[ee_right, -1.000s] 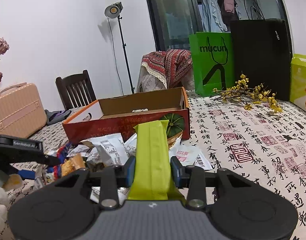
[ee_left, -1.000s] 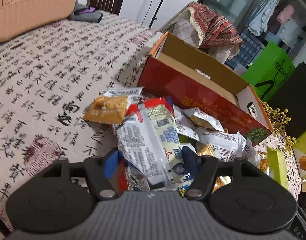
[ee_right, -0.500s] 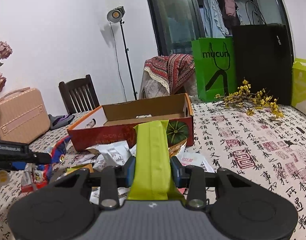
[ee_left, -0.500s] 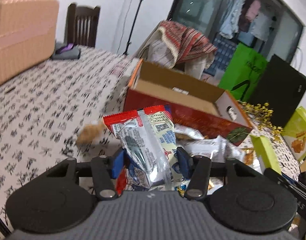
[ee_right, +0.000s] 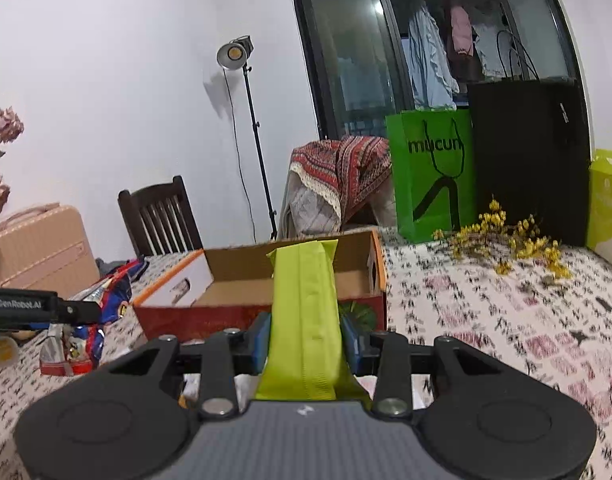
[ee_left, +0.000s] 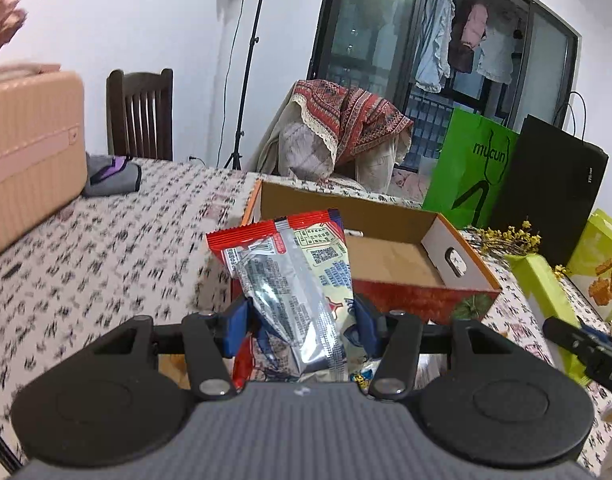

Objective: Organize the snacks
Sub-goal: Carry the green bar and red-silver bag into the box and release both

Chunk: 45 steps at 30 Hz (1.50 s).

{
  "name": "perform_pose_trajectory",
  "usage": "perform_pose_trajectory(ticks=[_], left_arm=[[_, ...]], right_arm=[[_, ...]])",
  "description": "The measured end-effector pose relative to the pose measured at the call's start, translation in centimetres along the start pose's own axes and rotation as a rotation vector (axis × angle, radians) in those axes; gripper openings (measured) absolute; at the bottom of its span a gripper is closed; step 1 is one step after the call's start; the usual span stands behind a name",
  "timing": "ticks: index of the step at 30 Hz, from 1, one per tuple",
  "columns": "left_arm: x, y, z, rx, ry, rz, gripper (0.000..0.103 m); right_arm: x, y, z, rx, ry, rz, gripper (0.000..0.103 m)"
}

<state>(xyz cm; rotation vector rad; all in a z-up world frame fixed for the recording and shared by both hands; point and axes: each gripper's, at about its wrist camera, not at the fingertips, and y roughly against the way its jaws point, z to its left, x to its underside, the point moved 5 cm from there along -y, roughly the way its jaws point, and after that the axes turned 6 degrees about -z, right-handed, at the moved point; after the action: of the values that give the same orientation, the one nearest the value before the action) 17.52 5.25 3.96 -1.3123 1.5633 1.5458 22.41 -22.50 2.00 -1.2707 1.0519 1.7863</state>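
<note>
Snack packet (ee_left: 294, 280) sits clamped in the left hand-held gripper (ee_left: 302, 320); right hand-held gripper (ee_right: 306, 340) grips a lime-green pouch (ee_right: 304, 300) before the cardboard box (ee_right: 234, 280) at centre frame.

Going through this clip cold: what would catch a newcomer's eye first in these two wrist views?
Probably the two held snacks: the left gripper clamps a red-topped silver snack packet, and the right gripper clamps a lime-green packet. Straight beyond both sits the open red cardboard box on the calligraphy-print tablecloth. At the far edge stands a bright green shopping bag.
</note>
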Motion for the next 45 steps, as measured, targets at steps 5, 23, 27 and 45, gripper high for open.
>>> perform_pose_trajectory(ticks=[5,23,27,45], left_arm=[[-2.0,-2.0,-0.8,0.002,-0.014,-0.016,0.055],[-6.9,-13.0,-3.3,-0.041,-0.012,-0.037,0.055],[-5.9,-15.7,-2.8,-0.054,-0.029,-0.04,0.055],[-4.0,-17.1,-1.4,-0.002,-0.007,-0.072,0.103]], right_arm=[[-1.9,-2.2,0.0,0.007,0.006,-0.011,0.036],[-4.9,-16.6,0.4,0.027,-0.045,0.08,0.036],[-3.7,-19.2,-0.2,0.034,-0.068,0.098,0.036],[-1.5,-20.6,-2.4,-0.01,-0.094,0.107,0.09]])
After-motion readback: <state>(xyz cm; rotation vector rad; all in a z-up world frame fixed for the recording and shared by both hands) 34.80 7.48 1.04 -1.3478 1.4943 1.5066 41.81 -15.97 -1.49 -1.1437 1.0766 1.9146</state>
